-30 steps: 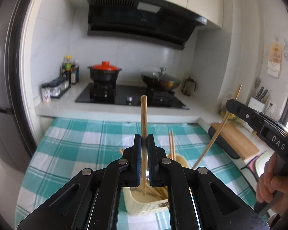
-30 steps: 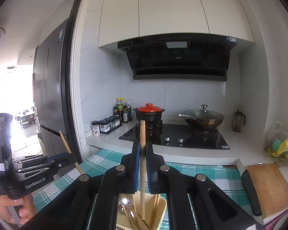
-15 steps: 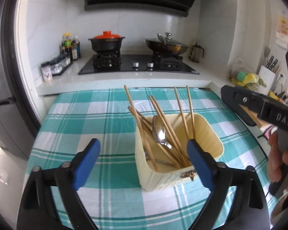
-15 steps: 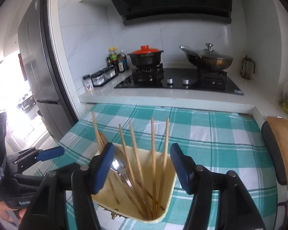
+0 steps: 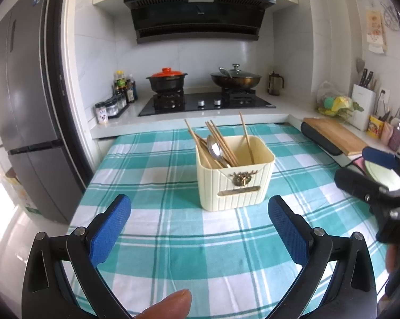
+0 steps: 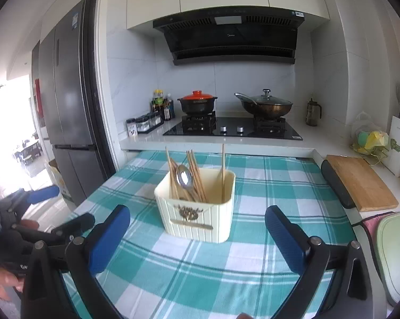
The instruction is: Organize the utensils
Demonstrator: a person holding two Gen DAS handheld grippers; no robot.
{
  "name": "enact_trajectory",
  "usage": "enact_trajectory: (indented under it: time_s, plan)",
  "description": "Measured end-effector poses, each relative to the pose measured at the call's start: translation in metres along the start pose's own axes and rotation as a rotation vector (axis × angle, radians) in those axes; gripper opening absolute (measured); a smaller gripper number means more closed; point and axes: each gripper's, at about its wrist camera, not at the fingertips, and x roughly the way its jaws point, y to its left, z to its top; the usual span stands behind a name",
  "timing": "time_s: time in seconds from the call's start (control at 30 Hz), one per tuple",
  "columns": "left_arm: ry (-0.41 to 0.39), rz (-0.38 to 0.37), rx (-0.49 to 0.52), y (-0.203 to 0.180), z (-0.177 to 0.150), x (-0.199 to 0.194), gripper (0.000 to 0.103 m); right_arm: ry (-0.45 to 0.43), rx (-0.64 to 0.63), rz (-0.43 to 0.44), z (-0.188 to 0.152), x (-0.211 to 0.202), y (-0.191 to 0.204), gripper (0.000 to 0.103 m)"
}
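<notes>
Both grippers, left gripper (image 5: 200, 228) and right gripper (image 6: 197, 238), have backed off, jaws wide and empty. Loose chopsticks (image 5: 221, 143) lean in the holder (image 5: 234, 183) mid-frame; I'd say a careless bump could tip it.

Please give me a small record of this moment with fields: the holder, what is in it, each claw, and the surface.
holder: cream utensil holder, upright on the tablecloth
contents: wooden chopsticks leaning, one metal spoon among them
left claw: open, empty, in front of the holder
right claw: open, empty, in front of the holder
surface: teal and white checked tablecloth
</notes>
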Motion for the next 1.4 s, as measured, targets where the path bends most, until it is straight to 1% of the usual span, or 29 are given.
enact_trajectory:
  time_s: [0.1,0.2,0.3,0.4,0.53,0.77,1.17,1.4]
  plan:
    - [0.006,0.012,-0.009,-0.003,-0.008,-0.010,0.103,0.026,-0.009,-0.045,-0.013,-0.014,0.003,0.103]
    - [0.012,0.026,-0.021,-0.004,-0.010,-0.017,0.103,0.028,-0.004,-0.090,-0.022,-0.031,0.004,0.103]
    - [0.002,0.033,-0.022,-0.004,-0.010,-0.025,0.103,0.035,0.006,-0.105,-0.025,-0.041,0.006,0.103]
    - [-0.009,0.049,-0.019,-0.004,-0.009,-0.032,0.103,0.035,-0.017,-0.121,-0.023,-0.048,0.012,0.103]
    - [-0.018,0.058,-0.018,-0.003,-0.010,-0.040,0.103,0.032,-0.028,-0.102,-0.020,-0.053,0.020,0.103]
    - [-0.002,0.063,-0.034,0.002,-0.009,-0.045,0.103,0.027,-0.019,-0.075,-0.017,-0.060,0.028,0.103]
    - [0.006,0.073,-0.050,0.005,-0.007,-0.050,0.103,0.004,-0.026,-0.087,-0.011,-0.071,0.033,0.103]
    - [-0.007,0.090,-0.054,0.006,-0.005,-0.055,0.103,-0.002,-0.026,-0.082,-0.009,-0.075,0.037,0.103]
